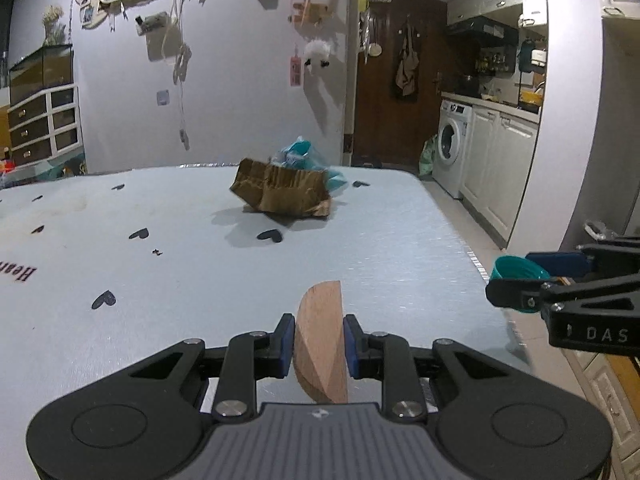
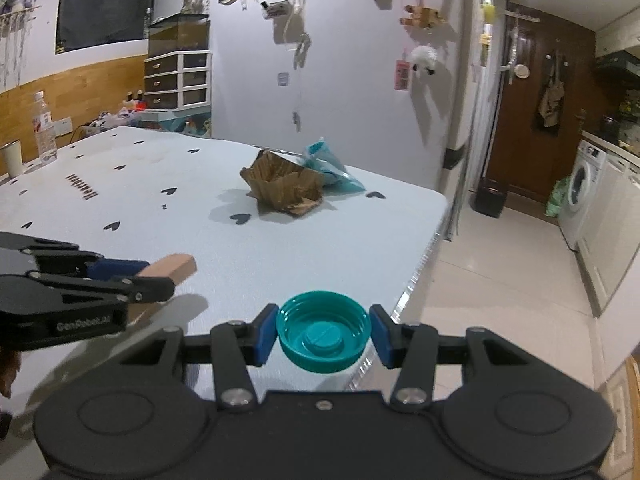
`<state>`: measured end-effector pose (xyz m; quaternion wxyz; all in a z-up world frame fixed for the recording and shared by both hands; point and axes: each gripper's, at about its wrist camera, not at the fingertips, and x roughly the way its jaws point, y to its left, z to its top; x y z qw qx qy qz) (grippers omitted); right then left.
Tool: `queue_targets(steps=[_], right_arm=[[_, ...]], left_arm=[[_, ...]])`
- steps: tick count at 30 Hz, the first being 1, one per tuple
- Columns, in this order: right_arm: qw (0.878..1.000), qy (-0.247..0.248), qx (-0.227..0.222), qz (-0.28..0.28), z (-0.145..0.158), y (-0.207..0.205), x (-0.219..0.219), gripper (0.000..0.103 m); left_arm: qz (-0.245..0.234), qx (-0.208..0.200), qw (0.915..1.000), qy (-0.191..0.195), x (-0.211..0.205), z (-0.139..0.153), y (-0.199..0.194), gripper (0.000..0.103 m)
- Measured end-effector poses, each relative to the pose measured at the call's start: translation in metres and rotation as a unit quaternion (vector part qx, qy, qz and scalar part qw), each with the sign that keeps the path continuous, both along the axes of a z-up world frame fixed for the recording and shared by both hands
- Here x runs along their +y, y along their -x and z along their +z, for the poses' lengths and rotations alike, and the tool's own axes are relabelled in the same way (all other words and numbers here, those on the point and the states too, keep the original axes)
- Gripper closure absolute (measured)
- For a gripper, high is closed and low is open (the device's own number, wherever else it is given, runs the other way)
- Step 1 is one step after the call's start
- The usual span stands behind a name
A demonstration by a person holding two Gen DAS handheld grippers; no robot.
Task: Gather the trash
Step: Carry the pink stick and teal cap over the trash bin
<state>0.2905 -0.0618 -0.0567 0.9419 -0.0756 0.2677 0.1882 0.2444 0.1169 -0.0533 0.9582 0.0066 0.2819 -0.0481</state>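
Heart-printed table [image 1: 380, 248] carries a torn cardboard box [image 1: 280, 192], blue plastic bag [image 1: 308, 156] behind it. Nearer than the box, left gripper [image 1: 320, 344] clamps a wooden piece [image 1: 320, 340]; right gripper [image 2: 324, 334] pinches a teal cap [image 2: 324, 332].

Both wrist views face the table [image 1: 400, 240], sharing its far end.

Cardboard box [image 2: 282, 184] sits on table [image 2: 120, 160] at 12 o'clock, plastic bag [image 2: 332, 168] touching behind it at 1. Bottle [image 2: 43, 128] and cup [image 2: 12, 159] at 10, far edge.
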Motion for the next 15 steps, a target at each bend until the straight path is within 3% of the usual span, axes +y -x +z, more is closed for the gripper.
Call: queue_targets(steps=[15], right_arm=[[0.997, -0.032, -0.010, -0.066, 0.008, 0.079, -0.075, 0.053]], left_arm=[[-0.024, -0.039, 0.9990, -0.001, -0.064, 0.027, 0.066, 0.076]])
